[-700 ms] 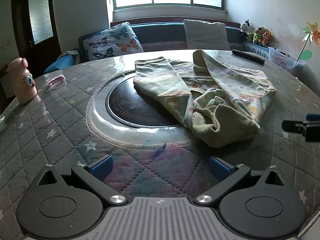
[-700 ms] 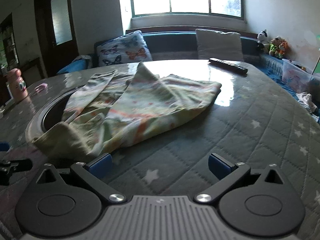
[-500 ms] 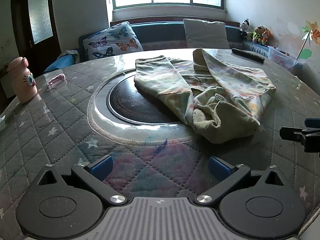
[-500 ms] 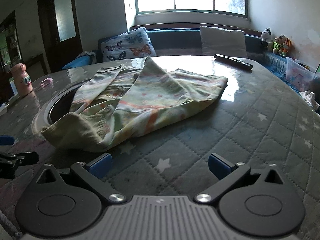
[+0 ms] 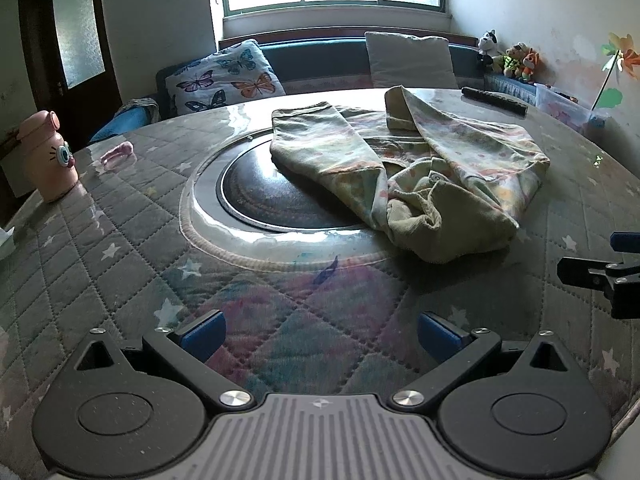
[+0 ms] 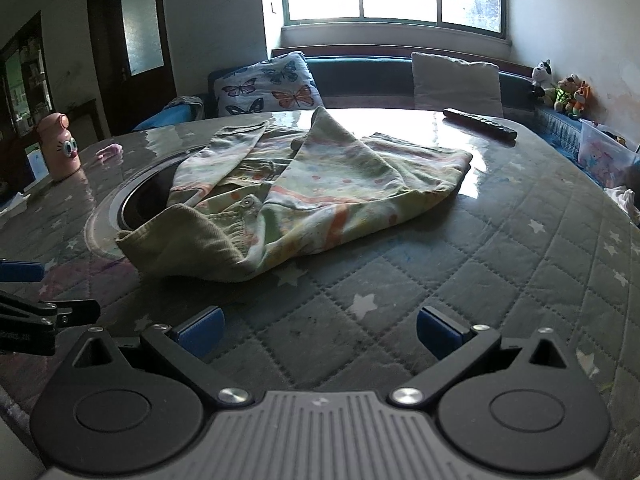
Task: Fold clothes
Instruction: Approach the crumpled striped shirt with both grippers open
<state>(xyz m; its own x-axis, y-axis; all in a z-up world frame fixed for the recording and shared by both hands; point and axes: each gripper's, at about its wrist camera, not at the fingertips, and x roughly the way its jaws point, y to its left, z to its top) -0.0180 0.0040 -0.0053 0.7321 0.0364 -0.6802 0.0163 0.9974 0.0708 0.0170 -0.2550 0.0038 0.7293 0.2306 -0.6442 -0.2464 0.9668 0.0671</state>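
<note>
The quilted counter (image 5: 120,248) filled both views. A rumpled green garment (image 5: 420,168) lay at the centre of the frame, partly over the dark round inset (image 5: 256,196). The left gripper (image 5: 320,332) and right gripper (image 6: 320,330) sat at the bottom edge, jaws wide apart and empty, short of the cloth. A pink bottle (image 5: 48,156) stood at far left, a remote (image 6: 480,123) upper right.
</note>
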